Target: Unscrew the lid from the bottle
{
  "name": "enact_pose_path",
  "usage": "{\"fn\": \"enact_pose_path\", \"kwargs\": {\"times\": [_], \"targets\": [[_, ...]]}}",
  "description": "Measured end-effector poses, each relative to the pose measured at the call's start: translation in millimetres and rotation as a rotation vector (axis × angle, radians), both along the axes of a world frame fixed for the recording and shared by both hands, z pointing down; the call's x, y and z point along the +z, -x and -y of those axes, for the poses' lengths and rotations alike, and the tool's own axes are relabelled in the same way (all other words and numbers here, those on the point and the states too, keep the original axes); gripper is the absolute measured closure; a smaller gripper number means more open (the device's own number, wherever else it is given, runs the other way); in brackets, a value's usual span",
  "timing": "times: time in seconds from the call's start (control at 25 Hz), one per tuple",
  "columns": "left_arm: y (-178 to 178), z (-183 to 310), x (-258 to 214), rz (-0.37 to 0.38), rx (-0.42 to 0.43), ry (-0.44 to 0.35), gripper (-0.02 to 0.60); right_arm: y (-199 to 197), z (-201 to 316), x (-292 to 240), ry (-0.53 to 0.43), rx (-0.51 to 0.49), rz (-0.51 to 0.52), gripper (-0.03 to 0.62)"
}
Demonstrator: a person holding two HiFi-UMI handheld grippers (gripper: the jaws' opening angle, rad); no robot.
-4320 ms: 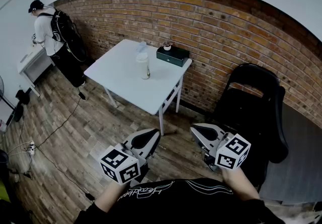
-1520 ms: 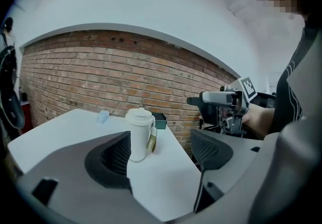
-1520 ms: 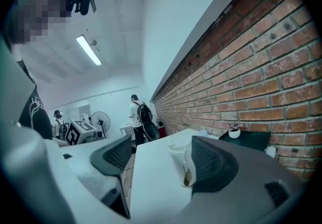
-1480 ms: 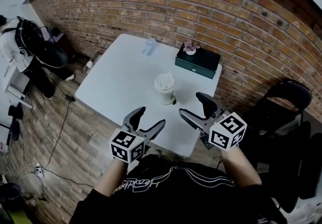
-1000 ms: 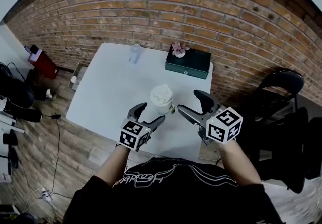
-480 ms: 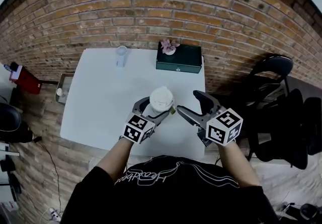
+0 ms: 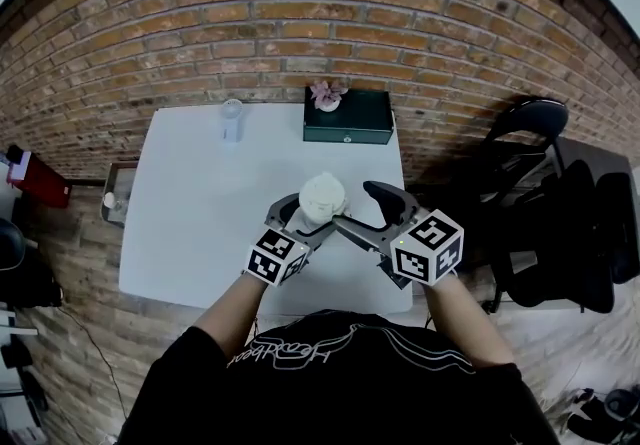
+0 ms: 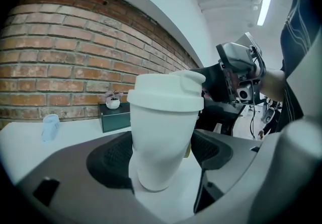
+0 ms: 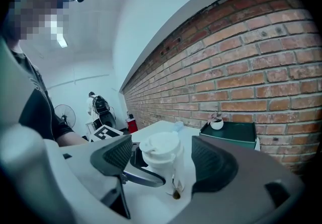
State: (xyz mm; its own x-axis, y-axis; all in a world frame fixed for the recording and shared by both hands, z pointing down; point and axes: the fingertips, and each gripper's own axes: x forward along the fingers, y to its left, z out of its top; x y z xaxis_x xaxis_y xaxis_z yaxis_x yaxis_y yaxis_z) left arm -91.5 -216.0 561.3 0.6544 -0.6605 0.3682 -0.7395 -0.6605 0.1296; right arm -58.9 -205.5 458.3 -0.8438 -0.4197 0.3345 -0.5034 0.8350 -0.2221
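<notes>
A white bottle (image 7: 322, 201) with a white screw lid (image 7: 322, 193) stands upright on the white table (image 7: 200, 203), near its front right part. My left gripper (image 7: 303, 218) wraps the bottle's body from the front left. In the left gripper view its pads lie against both sides of the bottle (image 8: 163, 142), below the lid (image 8: 166, 94). My right gripper (image 7: 357, 208) stands open just right of the bottle, apart from it. In the right gripper view the lid (image 9: 160, 146) shows ahead, between the wide jaws of the right gripper (image 9: 162, 160).
At the table's back edge stands a dark green box (image 7: 348, 118) with a small flower pot (image 7: 325, 95) on it. A clear cup (image 7: 231, 119) stands at the back left. A black chair (image 7: 535, 148) is to the right. The brick wall (image 7: 320, 23) runs behind.
My left gripper has come forward and closed round the bottle's body. My right gripper has moved left, nearer the bottle, with its jaws still wide.
</notes>
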Motion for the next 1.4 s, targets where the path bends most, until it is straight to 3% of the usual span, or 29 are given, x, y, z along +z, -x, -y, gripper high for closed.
{"fn": "enact_pose_path", "kwargs": {"times": [0.72,1.04,1.4], "targets": [[-0.7,0.1,-0.2,-0.005,0.001,0.008,0.210,49.0,12.8,24.8,-0.093,-0.028,-0.177,0.243],[-1.2,-0.4,-0.5,-0.003,-0.004,0.014,0.210,48.3,13.6,25.5,-0.107,-0.033,-0.170,0.232],[-1.4,-0.4,0.0,-0.011,-0.027,0.020,0.210,47.7,12.2,28.8,-0.103,-0.143,-0.182,0.235]]}}
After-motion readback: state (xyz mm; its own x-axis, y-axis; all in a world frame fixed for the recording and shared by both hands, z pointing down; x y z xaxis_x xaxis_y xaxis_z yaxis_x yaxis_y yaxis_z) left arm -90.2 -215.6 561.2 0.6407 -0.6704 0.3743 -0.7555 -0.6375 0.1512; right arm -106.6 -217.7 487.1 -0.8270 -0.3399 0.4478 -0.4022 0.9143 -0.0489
